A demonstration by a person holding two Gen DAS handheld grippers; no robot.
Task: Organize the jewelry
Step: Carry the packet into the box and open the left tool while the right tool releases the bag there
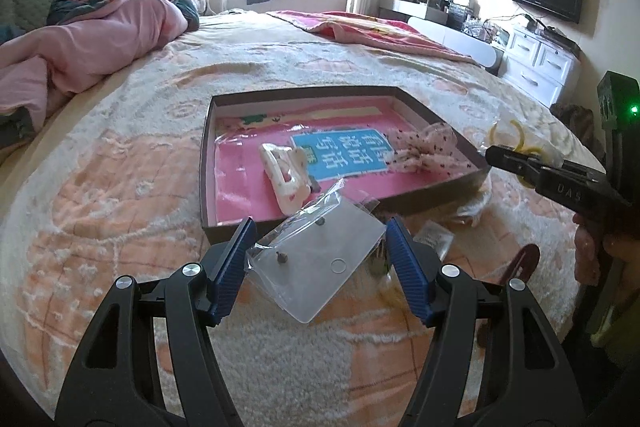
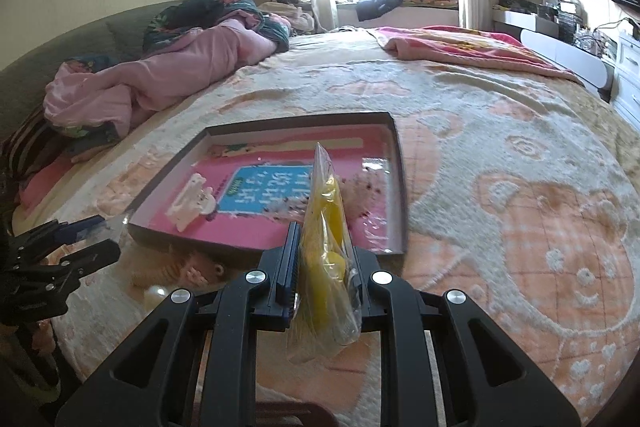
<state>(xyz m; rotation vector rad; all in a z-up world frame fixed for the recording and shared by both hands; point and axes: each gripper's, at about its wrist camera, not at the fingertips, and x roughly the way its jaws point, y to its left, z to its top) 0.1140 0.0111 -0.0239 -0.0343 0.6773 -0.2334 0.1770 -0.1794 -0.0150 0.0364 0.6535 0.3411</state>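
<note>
Left gripper [image 1: 320, 259] fingers grip a clear packet of earrings [image 1: 316, 263] by its edges, just short of the box [image 1: 440, 189] on the bed [image 1: 120, 187]. Right gripper [image 2: 320, 283] fingers are clamped on an upright bag of yellow rings [image 2: 326, 227]. The box lies straight ahead of both, roughly equally near.

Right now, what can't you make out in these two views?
- Yellow item in the bag, right wrist view: shape blurred behind crinkled plastic.
- Small items on the clear packet, left wrist view: too tiny to identify.
- Things near the box, left wrist view: partly hidden by the left gripper.
</note>
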